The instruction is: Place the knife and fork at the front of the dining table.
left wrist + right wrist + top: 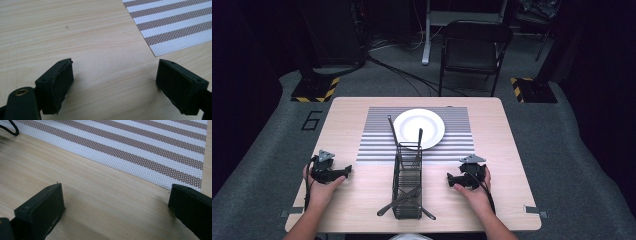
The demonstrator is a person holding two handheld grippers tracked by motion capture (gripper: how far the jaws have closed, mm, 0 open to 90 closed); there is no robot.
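**Both grippers resting open beside the cutlery caddy**

Left gripper (346,171) is sitting on the wooden table (512,165) at about 8 o'clock from the table's middle, held in the person's left hand (319,187), and its jaws are standing wide apart with nothing but bare wood showing between them in the left gripper view (115,82). Right gripper (451,178) is lying at about 4 o'clock, held in the right hand (474,192), its jaws likewise spread with bare table between them in the right gripper view (115,207).

Between the two grippers, a black wire cutlery caddy (407,187) is standing near the table's front edge, well apart from each gripper. Dark utensils are leaning out of it: one long handle (392,130) is rising toward 11 o'clock, another (420,137) is sticking up over the plate, and two pieces (387,207) are poking out low at the caddy's front corners.

At 12 o'clock from the caddy, a white plate (419,128) is lying on a striped placemat (377,145), whose corner is showing at 1 o'clock in the left gripper view (175,25) and across the top of the right gripper view (140,147). The caddy's far end is touching or overlapping the placemat's near edge and standing in front of the plate's near rim.

Beyond the table, at 12 o'clock, a black folding chair (474,50) is standing on the grey floor.
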